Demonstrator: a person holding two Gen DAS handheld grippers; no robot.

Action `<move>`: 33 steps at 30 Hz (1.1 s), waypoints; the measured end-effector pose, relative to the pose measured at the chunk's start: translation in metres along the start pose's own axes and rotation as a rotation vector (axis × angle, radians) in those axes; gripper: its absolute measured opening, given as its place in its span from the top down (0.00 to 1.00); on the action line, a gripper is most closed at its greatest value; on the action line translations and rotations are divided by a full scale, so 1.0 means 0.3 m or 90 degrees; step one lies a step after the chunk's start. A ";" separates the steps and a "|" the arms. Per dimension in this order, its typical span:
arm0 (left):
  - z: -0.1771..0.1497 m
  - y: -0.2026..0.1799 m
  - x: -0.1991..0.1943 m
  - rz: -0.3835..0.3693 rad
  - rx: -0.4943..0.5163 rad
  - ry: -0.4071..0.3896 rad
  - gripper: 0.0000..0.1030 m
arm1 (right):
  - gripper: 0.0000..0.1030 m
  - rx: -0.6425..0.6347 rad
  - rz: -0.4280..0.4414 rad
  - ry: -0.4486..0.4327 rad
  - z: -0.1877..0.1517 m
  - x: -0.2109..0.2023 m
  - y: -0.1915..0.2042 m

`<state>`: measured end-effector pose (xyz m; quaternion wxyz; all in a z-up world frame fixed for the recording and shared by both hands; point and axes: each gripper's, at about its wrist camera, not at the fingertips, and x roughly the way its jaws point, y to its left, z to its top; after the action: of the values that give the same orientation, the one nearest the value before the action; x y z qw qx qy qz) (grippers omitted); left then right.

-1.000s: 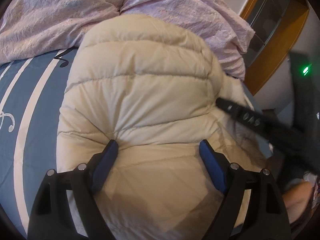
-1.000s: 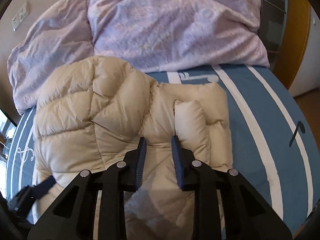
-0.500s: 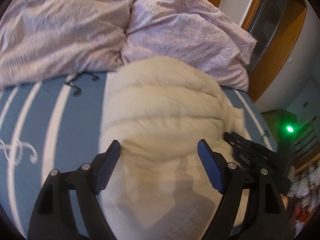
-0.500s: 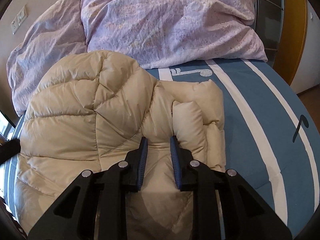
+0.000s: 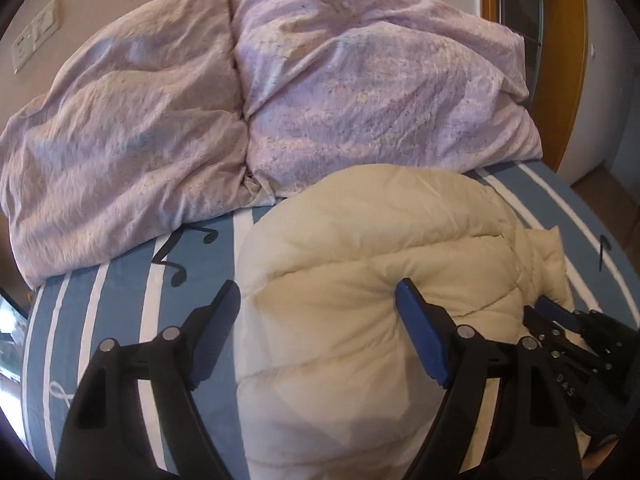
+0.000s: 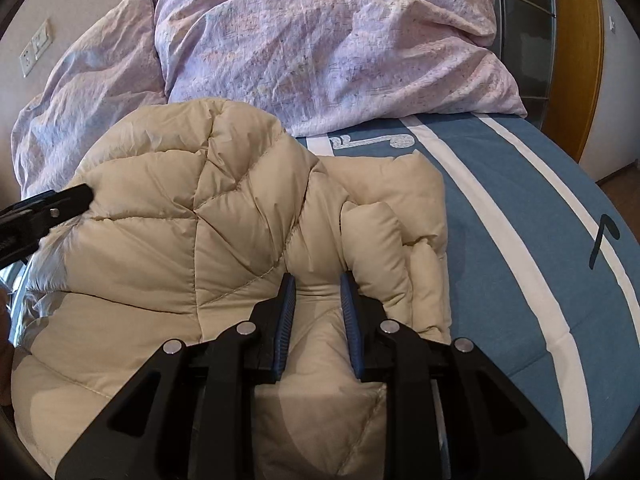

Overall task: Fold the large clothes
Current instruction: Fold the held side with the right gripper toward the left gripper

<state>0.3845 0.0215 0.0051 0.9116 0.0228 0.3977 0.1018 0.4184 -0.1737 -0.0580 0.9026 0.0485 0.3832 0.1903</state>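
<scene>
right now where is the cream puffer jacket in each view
Left wrist: the cream puffer jacket fills the lower centre-right, between the open left gripper fingers.
Right wrist: it spreads over the centre and left, with a fold pinched in the right gripper.
Shared landmark: the lilac duvet bunched behind the jacket.

Both tongs, left (image 5: 316, 300) and right (image 6: 316, 292), have black angular frames, silver rivets and blue finger pads.
</scene>
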 end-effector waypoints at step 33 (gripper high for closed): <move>-0.115 -0.009 0.166 0.020 -0.051 0.000 0.07 | 0.67 -0.009 -0.007 -0.068 -0.013 -0.032 0.007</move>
<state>0.3927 0.0278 -0.0547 0.9102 -0.0075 0.3926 0.1320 0.4088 -0.1757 -0.0539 0.9231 0.0504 0.3333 0.1852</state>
